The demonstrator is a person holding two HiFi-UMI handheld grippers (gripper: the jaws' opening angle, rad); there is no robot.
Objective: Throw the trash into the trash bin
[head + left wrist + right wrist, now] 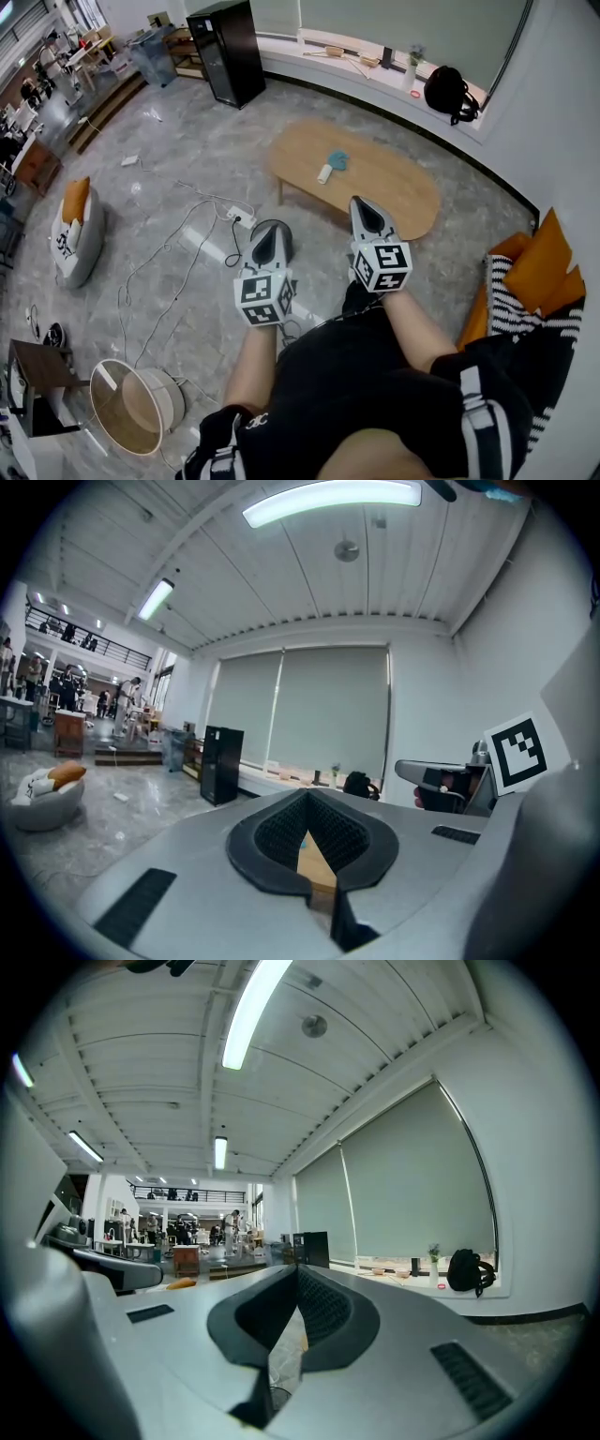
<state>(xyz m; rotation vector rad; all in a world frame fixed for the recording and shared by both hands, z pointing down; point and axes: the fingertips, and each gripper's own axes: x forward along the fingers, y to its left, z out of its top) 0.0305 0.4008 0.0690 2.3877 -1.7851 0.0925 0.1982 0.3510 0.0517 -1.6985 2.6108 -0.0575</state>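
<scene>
Wood-topped oval table [394,192] is sitting out ahead of both sets of jaws in the head view. The trash is lying on it: a small white piece [324,173] with a teal scrunched bit [338,159] right against it. Both are well apart from the tips, ahead of them and roughly between the two. The left gripper [269,246] and right gripper [370,220] are pointing side by side toward the table, both pinched together with nothing in them. A dark round thing [286,234] is poking out from under the left tips, and I can't tell what it is. Off to the left and behind the left jaws, a white round container [141,403] is lying on its side.

In the left gripper view the left gripper [308,795] is showing its jaws closed on nothing, with table wood peeking through the slit between the pads. A black cabinet [221,763] is standing ahead-left of the jaws and a black backpack [356,784] ahead-right.

In the right gripper view the right gripper [296,1269] is looking the same, with the jaws together and empty. The cabinet [314,1249] is sitting just past the tips and the backpack [466,1269] is off to their right on the window ledge [487,1290].
</scene>
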